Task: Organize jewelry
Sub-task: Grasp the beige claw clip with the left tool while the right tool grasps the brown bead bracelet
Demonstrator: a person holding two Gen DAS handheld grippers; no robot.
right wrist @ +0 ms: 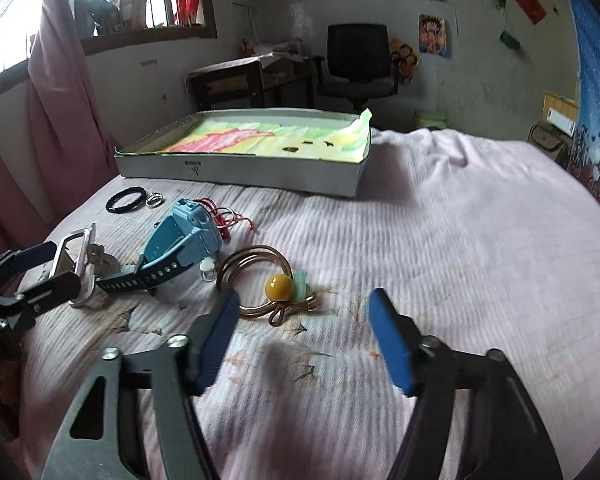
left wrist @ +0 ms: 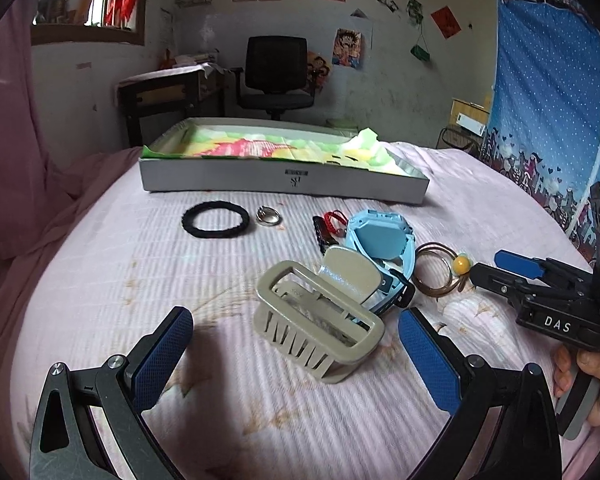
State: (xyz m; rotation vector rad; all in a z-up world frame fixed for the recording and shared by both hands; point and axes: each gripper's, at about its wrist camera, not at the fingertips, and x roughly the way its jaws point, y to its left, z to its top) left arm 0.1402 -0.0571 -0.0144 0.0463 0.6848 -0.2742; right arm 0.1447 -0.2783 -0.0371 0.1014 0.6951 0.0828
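A beige hair claw [left wrist: 320,320] lies on the pink bedspread between the fingers of my left gripper [left wrist: 294,316], which is open and does not touch it. Behind it sit a blue watch [left wrist: 380,236], a red cord [left wrist: 332,218], a silver ring [left wrist: 268,216] and a black hair tie [left wrist: 189,220]. A brown coil tie with a yellow bead [right wrist: 278,286] lies just ahead of my right gripper [right wrist: 305,299], open around the space before it. The grey box [right wrist: 240,172], lined with coloured paper, stands at the back.
The bedspread [right wrist: 460,240] stretches bare to the right of the jewelry. A desk [right wrist: 236,80] and office chair [right wrist: 358,60] stand beyond the bed. A pink curtain [right wrist: 56,100] hangs left, a blue dotted cloth [left wrist: 548,100] right. A hand [left wrist: 580,368] holds the right gripper's handle.
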